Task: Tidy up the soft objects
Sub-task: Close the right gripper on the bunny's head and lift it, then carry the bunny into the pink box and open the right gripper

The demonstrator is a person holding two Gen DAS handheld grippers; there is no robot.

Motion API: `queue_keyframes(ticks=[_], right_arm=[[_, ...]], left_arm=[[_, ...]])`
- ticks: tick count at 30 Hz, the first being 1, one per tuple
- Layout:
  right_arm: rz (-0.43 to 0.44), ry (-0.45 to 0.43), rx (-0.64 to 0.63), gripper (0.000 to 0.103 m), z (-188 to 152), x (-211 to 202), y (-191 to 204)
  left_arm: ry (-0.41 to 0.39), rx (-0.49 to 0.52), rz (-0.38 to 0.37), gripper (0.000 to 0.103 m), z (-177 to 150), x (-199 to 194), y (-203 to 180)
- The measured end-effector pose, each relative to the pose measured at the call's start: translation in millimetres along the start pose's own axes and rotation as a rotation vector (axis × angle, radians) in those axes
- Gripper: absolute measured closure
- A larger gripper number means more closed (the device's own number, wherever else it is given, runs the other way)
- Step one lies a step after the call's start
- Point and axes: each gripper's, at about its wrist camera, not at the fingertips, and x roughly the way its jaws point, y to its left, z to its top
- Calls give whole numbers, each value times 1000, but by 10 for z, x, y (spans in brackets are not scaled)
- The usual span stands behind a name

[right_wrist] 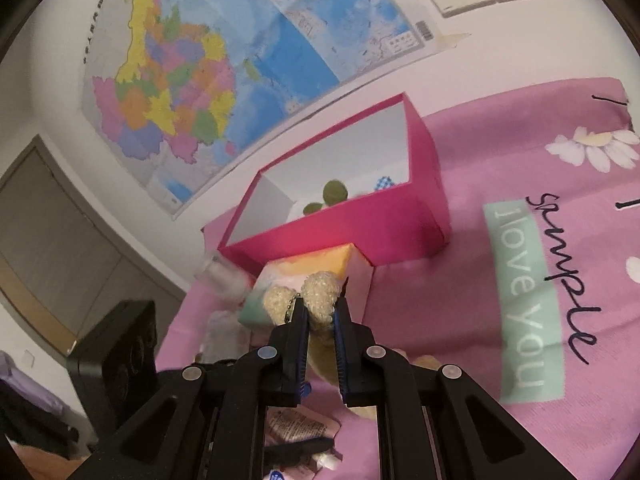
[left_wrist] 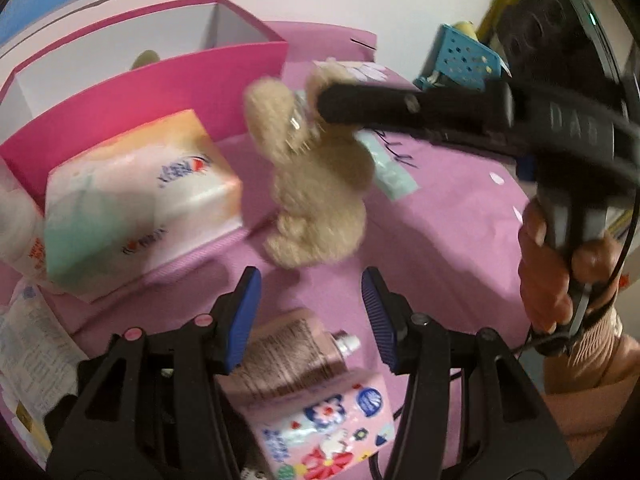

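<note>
The right gripper [right_wrist: 320, 312] has its blue-padded jaws clamped on a beige plush toy [left_wrist: 316, 176], pinching it near the head by the little metal chain. From the left wrist view the toy hangs free above the pink cloth [left_wrist: 460, 232], its body dangling below the black fingers that reach in from 3 o'clock, with the person's hand [left_wrist: 552, 264] wrapped round the handle at the right edge.

The left gripper [left_wrist: 312, 308] holds nothing: its jaws stand apart over the cloth, the plush toy just beyond their tips at 12 o'clock. Below and between those jaws, toward 6 o'clock, a pink tube [left_wrist: 288, 356] lies on the cloth, touching a pink flowered tissue pack [left_wrist: 332, 428].

At 9 o'clock from the toy a pastel tissue pack [left_wrist: 136, 204] lies tilted against the near wall of the magenta box [left_wrist: 160, 96]. The box is open at the top, white inside, and sits on the cloth against the wall at 11 o'clock; in the right wrist view some green round things [right_wrist: 334, 194] and a blue checked scrap [right_wrist: 383, 181] show inside it.

A teal perforated basket [left_wrist: 460, 60] sits at 2 o'clock. A coloured map [right_wrist: 192, 80] hangs on the wall above the box.
</note>
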Motion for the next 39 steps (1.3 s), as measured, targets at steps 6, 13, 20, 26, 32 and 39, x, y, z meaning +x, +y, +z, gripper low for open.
queue_keyframes(ticks=[6,13,20,26,32,39], right_arm=[[-18,55,17,61,-79,154,-163],[-68,128,-81,58,-176,332,-166],[-65,118,-87,84,-165,355,-181],[-34,84,-68,85,-145,265,-174],[-15,34,-102,86,-73,88,-30],[11,-61,-167,86,206,-145,236]], left_arm=[[-8,-13,20,49,106,45,54],[31,-8,4,49,152,170,44],[51,-16,-25,49,209,237,63],[24,-9,-64,56,249,197,34],[-42,19,-67,56,301,-43,-51],[-154,83,-20,56,504,-445,-144]])
